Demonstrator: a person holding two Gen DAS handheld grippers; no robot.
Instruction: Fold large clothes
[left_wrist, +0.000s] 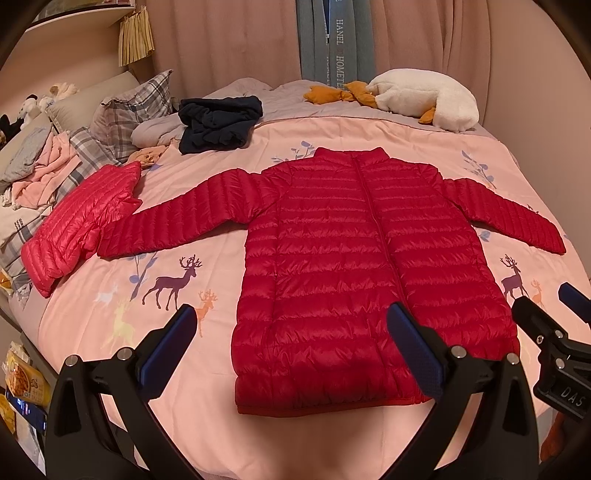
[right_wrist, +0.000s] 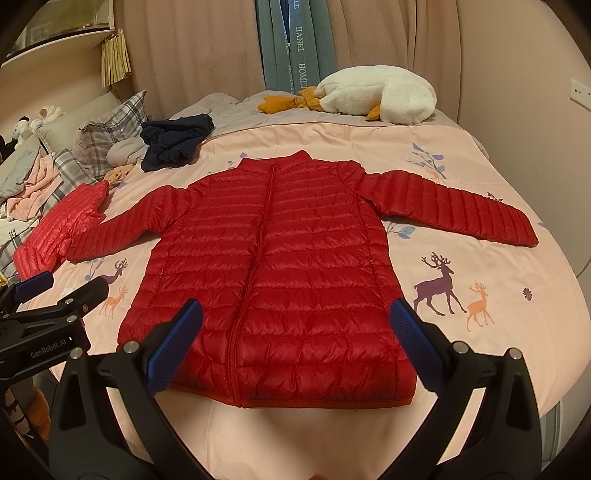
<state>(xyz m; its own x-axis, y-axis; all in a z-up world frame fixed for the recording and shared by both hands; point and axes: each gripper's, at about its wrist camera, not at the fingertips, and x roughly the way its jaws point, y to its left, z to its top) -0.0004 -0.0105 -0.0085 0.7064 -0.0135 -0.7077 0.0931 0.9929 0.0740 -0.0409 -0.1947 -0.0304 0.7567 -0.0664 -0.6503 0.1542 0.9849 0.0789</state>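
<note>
Red puffer jacket (left_wrist: 354, 266) lies flat, zipped, sleeves spread on the bed (left_wrist: 207, 229), both left gripper (left_wrist: 299, 343) and right gripper (right_wrist: 299, 339) jaws wide and empty above the hem; pinch one sleeve cuff first, fold across chest without bunching.

jacket (left_wrist: 354, 258) — deep red, horizontal quilting | second jacket (left_wrist: 81, 225) — pinker coral-red, same quilting | bedspread (left_wrist: 221, 280) pale pink, printed deer in purple, orange, yellow, white | pillows (left_wrist: 125, 110) grey-white plaid | goose plush (left_wrist: 424, 98) white, orange feet | crumpled garment (left_wrist: 218, 122) navy
</note>
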